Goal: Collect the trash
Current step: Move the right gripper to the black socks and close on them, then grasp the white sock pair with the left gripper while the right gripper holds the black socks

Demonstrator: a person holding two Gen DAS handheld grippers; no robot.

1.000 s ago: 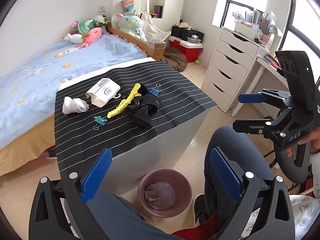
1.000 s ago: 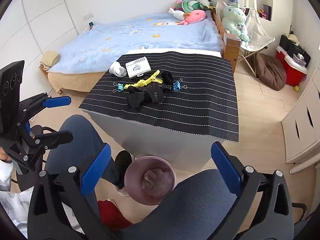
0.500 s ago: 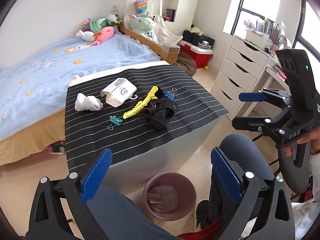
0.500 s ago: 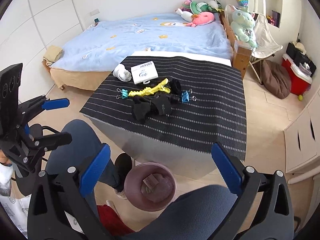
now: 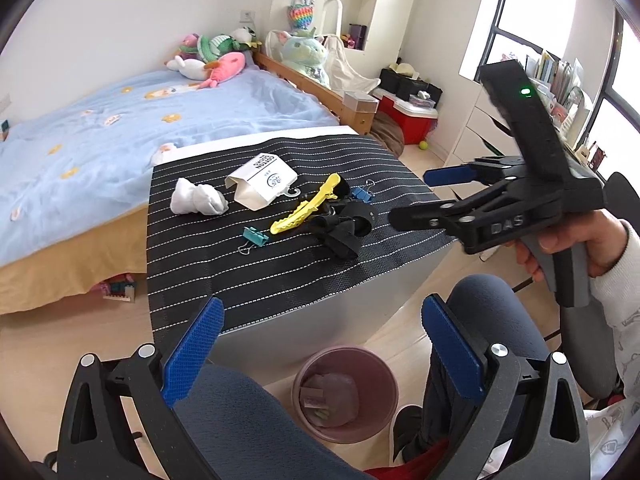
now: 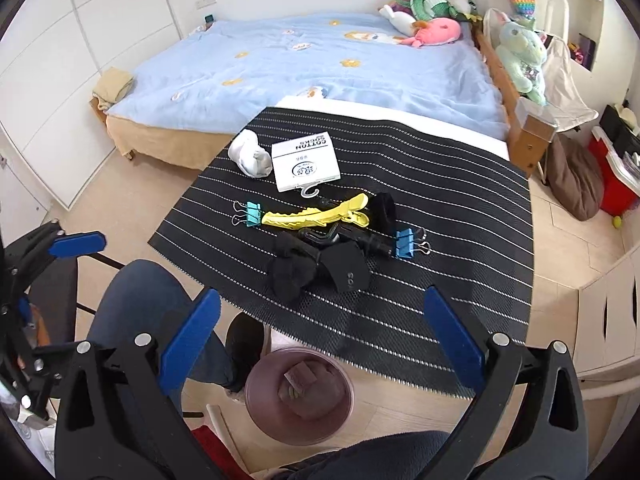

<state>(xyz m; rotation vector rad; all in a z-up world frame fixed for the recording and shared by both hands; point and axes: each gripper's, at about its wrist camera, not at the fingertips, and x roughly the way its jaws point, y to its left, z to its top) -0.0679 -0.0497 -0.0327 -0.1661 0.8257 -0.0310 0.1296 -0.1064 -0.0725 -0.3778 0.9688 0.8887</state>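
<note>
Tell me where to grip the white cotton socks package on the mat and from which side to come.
Grip the cotton socks package across its open lower end, probably from above and the near side. In the left wrist view that end gapes like a raised sleeve, giving fingers an edge; the rest lies flat on the striped mat. Keep clear of the white sock beside it.

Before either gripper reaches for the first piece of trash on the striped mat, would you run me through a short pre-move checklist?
1. Left gripper open, nothing held: ok.
2. Right gripper open, nothing held: ok.
3. Pink bin upright on the floor below the table edge, with room inside: ok.
4. White sock packaging lies unobstructed on the striped mat: ok.
5. Whether the crumpled white item is trash or a sock: cannot tell.
</note>
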